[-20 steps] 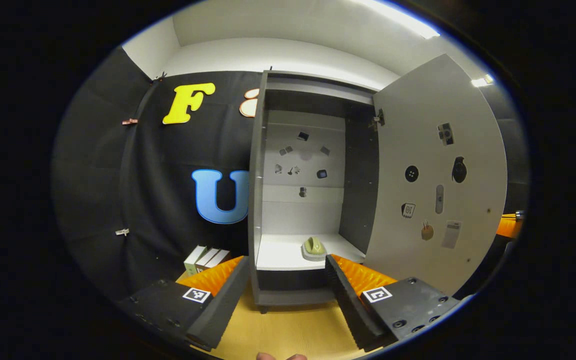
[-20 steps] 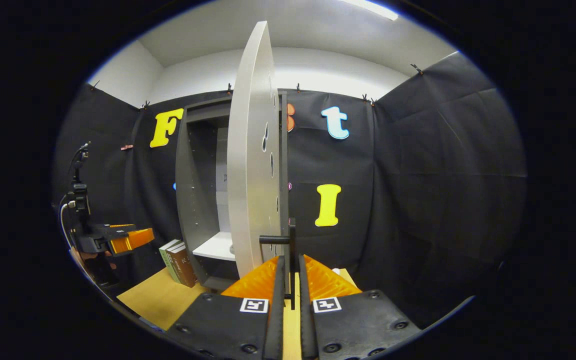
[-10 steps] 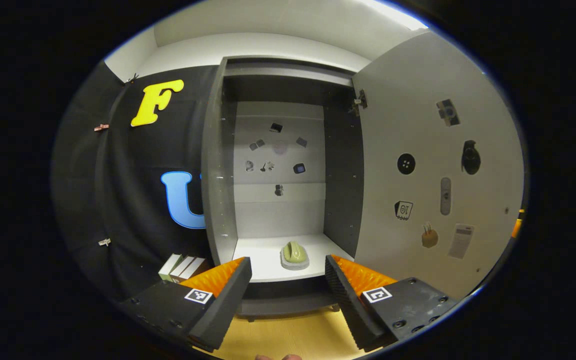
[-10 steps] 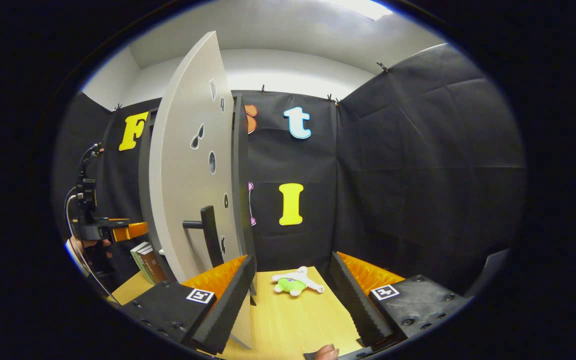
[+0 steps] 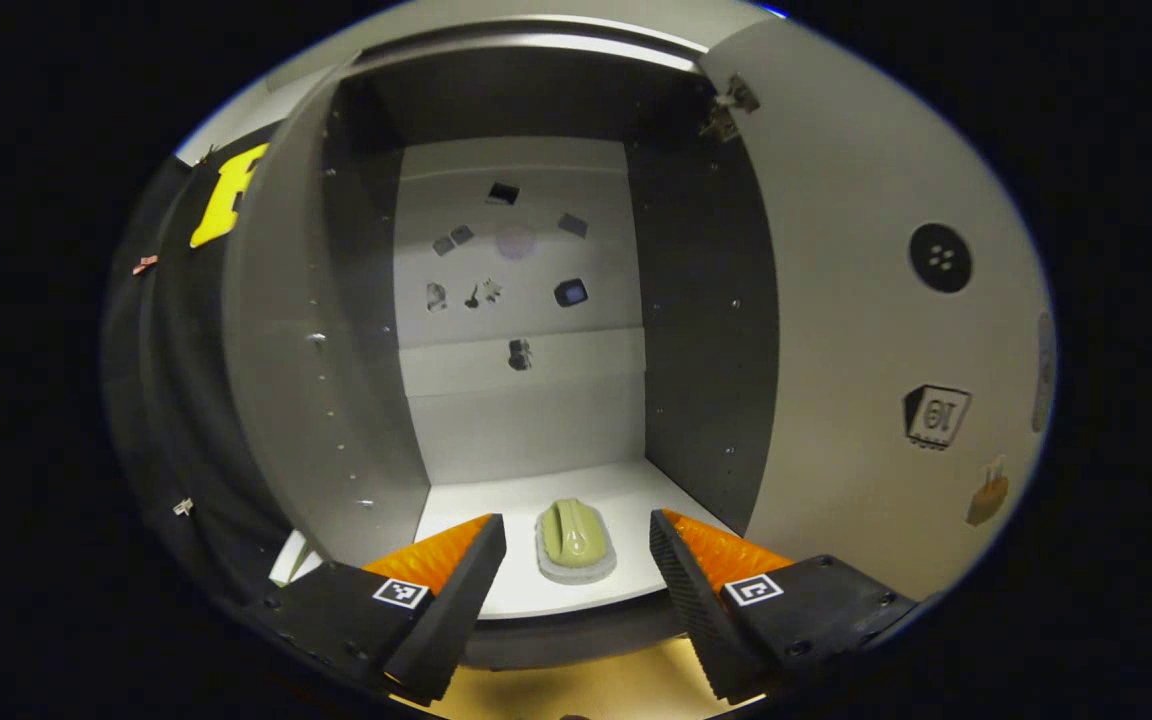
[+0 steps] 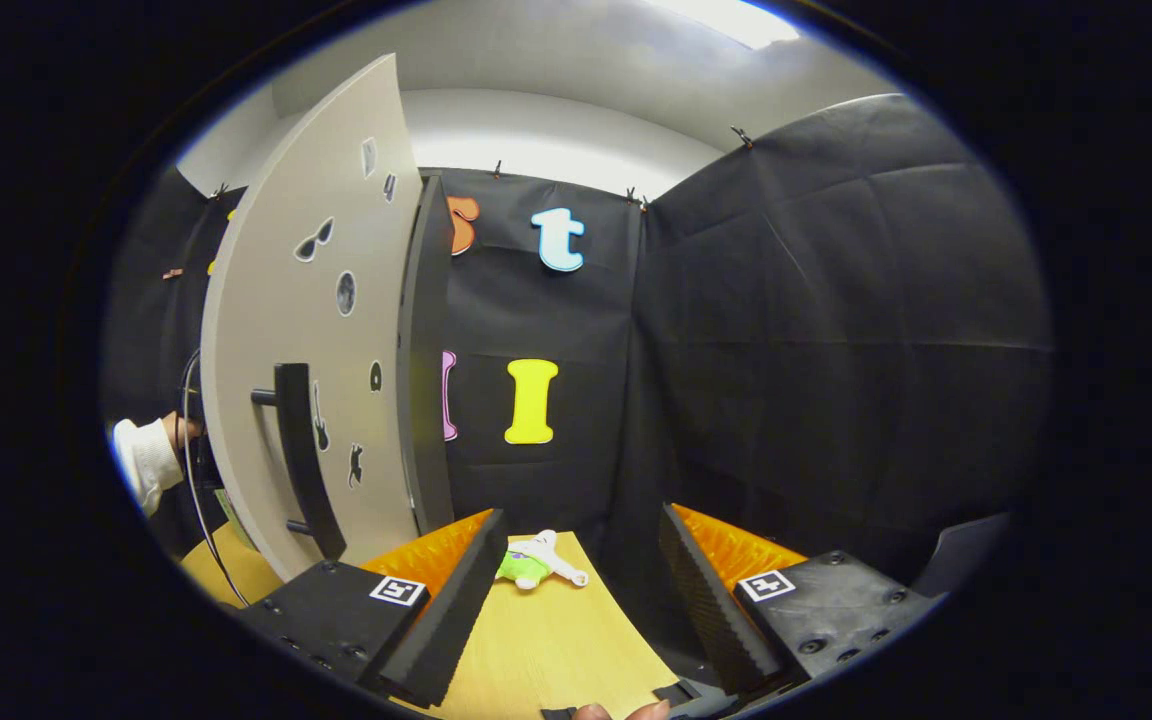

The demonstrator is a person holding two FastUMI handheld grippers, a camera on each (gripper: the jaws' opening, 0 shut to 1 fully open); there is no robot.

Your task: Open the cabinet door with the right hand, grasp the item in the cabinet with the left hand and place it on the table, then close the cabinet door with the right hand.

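1. Your left gripper (image 5: 568, 540) points straight into the open cabinet (image 5: 526, 300), level with its white shelf (image 5: 526, 585). Jaws spread wide, nothing between the fingers touching them.
2. The item (image 5: 573, 538), a pale green rounded piece on a light grey base, sits on the shelf near its front edge. In the left gripper view it lies between your two fingertips but farther in, apart from both.
3. The cabinet door (image 5: 866, 300) stands swung open to the right of the left gripper view; its inner face carries small stickers. One sticker (image 5: 935, 415) bears characters, too distorted to read.
4. Your right gripper (image 6: 576, 560) hovers over the yellow wooden table (image 6: 556, 650), aimed at the booth's corner. Jaws spread, holding nothing.
5. In the right gripper view the door (image 6: 306, 370) stands to the left, outer face toward the camera, with its dark bar handle (image 6: 301, 455) clear of the right gripper.
6. A small green-and-white plush toy (image 6: 534, 562) lies on the table beyond the right gripper's fingertips, apart from them.
7. A white sleeve (image 6: 144, 462) shows at the far left of the right gripper view, behind the door's edge.
8. Fingertips of your holding hand (image 6: 616, 711) show at the bottom edge of the right gripper view.
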